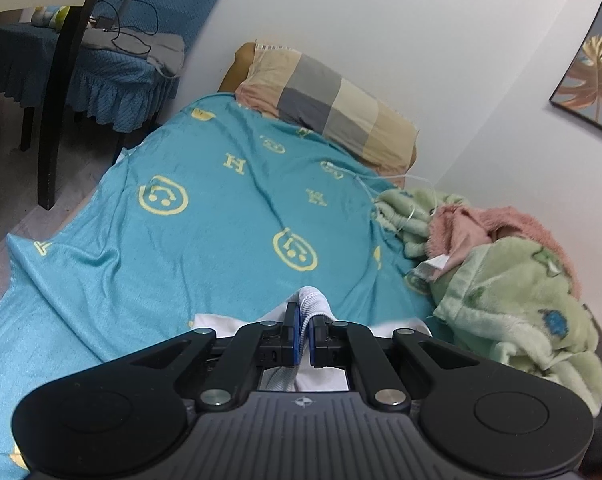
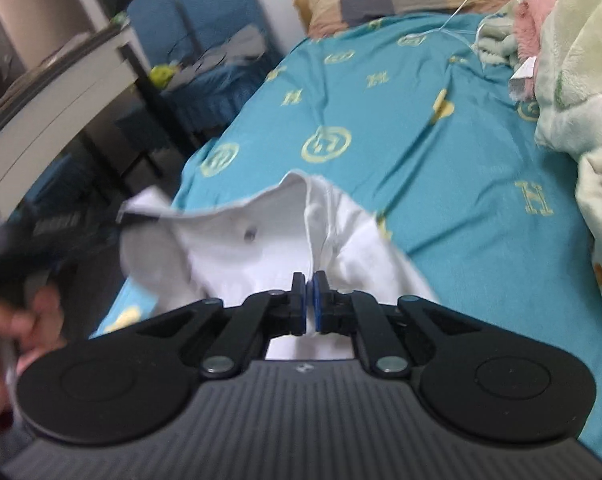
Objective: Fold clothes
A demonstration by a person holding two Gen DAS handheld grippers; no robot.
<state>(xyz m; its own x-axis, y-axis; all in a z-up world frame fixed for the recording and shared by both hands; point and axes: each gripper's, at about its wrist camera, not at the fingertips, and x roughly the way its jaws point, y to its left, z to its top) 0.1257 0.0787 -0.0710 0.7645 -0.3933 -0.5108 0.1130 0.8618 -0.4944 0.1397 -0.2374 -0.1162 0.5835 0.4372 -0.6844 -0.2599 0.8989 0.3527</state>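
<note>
Cloth was in both tools. The left gripper (image 1: pixel 304 322) was squeezed tight on a ribbed edge of the white garment (image 1: pixel 313 300), low in the middle of the left wrist view. The right gripper (image 2: pixel 309 300) was pinched shut on another bit of the same white garment (image 2: pixel 261 236), low in the middle of its own view.

From the right gripper the white cloth ran up and to the left of the frame, where a dark tool end, likely the left one, held its far corner (image 2: pixel 141 212). So its long way lay between the two grips, loose and sagging over the teal bedsheet (image 1: pixel 205 240). I think the next move needs that span pulled flat.

Yellow letter H shapes (image 2: pixel 535 198) and round marks showed on the sheet. A small white label (image 1: pixel 435 264) stuck out of the green fleece pile (image 1: pixel 517 304); its writing was too small to read.
</note>
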